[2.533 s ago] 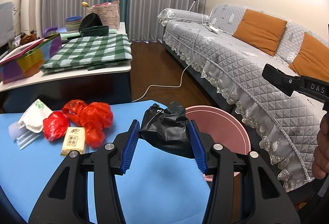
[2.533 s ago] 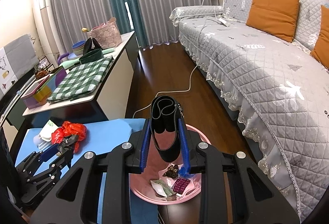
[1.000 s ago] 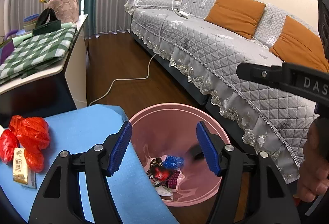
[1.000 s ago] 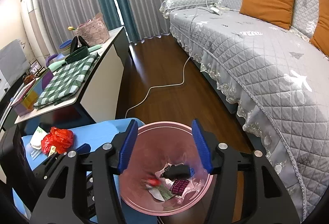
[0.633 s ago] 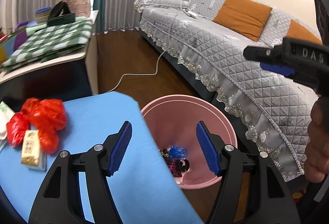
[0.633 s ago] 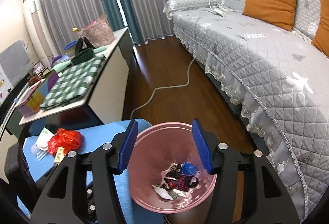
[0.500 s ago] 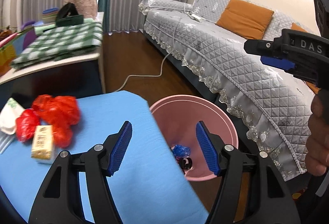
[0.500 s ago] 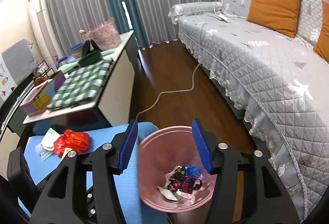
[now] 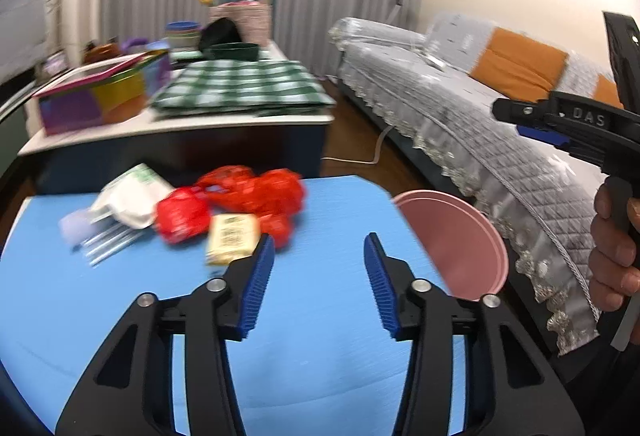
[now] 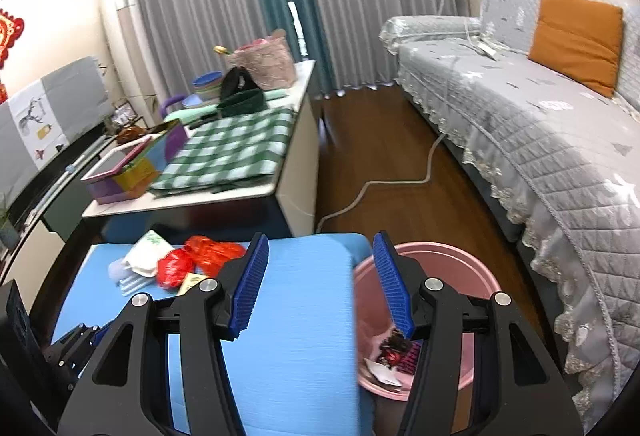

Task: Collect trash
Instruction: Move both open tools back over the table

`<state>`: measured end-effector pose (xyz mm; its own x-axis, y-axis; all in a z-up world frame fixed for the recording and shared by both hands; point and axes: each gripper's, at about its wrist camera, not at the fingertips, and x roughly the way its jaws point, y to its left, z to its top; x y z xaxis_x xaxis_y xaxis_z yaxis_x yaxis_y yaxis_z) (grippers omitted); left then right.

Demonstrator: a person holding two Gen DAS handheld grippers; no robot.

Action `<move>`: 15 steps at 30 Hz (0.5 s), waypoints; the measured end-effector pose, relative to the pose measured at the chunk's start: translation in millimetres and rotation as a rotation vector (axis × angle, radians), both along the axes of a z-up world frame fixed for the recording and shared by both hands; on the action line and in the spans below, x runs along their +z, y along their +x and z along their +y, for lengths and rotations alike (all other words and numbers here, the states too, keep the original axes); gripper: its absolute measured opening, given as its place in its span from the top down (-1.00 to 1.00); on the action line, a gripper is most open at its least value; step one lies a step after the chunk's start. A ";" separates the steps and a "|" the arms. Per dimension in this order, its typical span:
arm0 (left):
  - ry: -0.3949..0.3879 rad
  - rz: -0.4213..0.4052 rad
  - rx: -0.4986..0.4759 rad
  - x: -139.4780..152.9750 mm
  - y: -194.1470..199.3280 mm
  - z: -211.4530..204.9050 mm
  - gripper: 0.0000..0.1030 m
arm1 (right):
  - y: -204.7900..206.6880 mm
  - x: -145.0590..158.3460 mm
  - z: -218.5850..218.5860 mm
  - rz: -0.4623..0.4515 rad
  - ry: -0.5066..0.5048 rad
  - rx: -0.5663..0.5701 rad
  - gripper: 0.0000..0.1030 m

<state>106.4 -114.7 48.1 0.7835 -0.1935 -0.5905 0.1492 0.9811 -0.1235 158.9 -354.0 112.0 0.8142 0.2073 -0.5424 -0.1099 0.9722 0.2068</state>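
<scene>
Left tool [image 9: 319, 268] agape; blurred red bags [image 9: 248, 196].

Trash pile [image 9: 224, 212] at table's [image 9: 320, 356] far left, bin [image 10: 472, 276] right of table, sofa [image 10: 540, 140] beyond bin

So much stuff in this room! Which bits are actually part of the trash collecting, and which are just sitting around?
Part of the job:
- red plastic bags
- small yellow packet
- white wrapper
- pink bin
- blue table
- left gripper, right gripper, both open

Just lying about:
- checked cloth
- sofa
- orange cushion
</scene>
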 end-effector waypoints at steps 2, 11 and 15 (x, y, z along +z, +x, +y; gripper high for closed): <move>-0.009 0.004 0.040 -5.9 -4.9 19.1 0.20 | -1.4 1.4 12.0 -0.016 -0.001 0.025 -0.07; -0.031 0.022 0.147 -20.8 -5.0 73.9 0.30 | 8.4 -4.3 57.5 -0.018 -0.018 0.086 -0.06; -0.058 0.031 0.183 -26.6 0.7 89.4 0.30 | 17.9 -13.2 74.9 -0.001 -0.029 0.105 -0.06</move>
